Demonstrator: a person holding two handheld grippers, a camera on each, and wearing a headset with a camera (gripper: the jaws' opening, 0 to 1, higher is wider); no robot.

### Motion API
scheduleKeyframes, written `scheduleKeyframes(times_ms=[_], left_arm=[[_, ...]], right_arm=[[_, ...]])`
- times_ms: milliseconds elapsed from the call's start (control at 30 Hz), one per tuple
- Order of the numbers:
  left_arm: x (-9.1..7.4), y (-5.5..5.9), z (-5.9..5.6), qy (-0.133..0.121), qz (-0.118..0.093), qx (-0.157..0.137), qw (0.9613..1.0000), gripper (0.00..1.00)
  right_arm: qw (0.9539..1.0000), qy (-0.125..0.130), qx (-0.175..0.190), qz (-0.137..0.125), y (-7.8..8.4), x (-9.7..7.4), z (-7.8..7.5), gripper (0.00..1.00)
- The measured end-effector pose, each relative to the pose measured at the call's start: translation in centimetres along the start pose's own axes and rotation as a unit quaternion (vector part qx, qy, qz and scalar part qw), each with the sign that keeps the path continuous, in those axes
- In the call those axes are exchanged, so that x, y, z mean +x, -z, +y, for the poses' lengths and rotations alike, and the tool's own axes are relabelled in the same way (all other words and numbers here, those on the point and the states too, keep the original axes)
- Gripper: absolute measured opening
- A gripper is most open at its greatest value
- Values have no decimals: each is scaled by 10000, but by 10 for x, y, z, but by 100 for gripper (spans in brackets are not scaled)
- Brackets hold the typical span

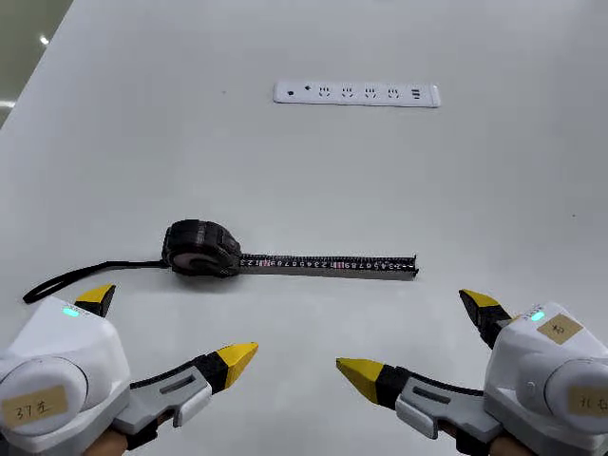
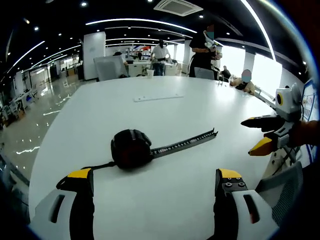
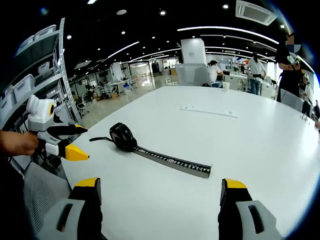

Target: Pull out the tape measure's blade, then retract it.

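A black tape measure (image 1: 200, 249) (image 2: 130, 148) (image 3: 122, 136) lies on the white table (image 1: 304, 161), its wrist strap (image 1: 76, 276) trailing left. Its blade (image 1: 328, 263) (image 2: 184, 142) (image 3: 172, 161) is pulled out to the right and lies flat on the table. My left gripper (image 1: 166, 328) (image 2: 155, 177) hovers open at the near left, short of the case. On the near right my right gripper (image 1: 418, 337) (image 3: 159, 186) is open too, just short of the blade's tip (image 1: 414, 267). Neither holds anything.
A white power strip (image 1: 356, 94) (image 2: 157, 97) (image 3: 209, 111) lies flat at the far side of the table. Several people stand and sit at desks beyond the table in the gripper views. The table edge runs along the far left.
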State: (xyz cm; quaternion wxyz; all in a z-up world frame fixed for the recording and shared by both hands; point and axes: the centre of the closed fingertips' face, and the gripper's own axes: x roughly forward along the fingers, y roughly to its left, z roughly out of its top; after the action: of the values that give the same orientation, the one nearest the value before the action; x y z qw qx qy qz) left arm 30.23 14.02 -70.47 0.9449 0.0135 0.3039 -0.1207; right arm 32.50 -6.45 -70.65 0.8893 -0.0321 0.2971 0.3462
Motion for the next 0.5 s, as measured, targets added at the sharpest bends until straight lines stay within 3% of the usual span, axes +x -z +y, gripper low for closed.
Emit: scheduleKeyframes(times_ms=[500], left_arm=[[-2, -6, -2, -126, -8, -36, 9999, 99]], right_arm=[[10000, 43, 23, -19, -2, -2, 1, 99]])
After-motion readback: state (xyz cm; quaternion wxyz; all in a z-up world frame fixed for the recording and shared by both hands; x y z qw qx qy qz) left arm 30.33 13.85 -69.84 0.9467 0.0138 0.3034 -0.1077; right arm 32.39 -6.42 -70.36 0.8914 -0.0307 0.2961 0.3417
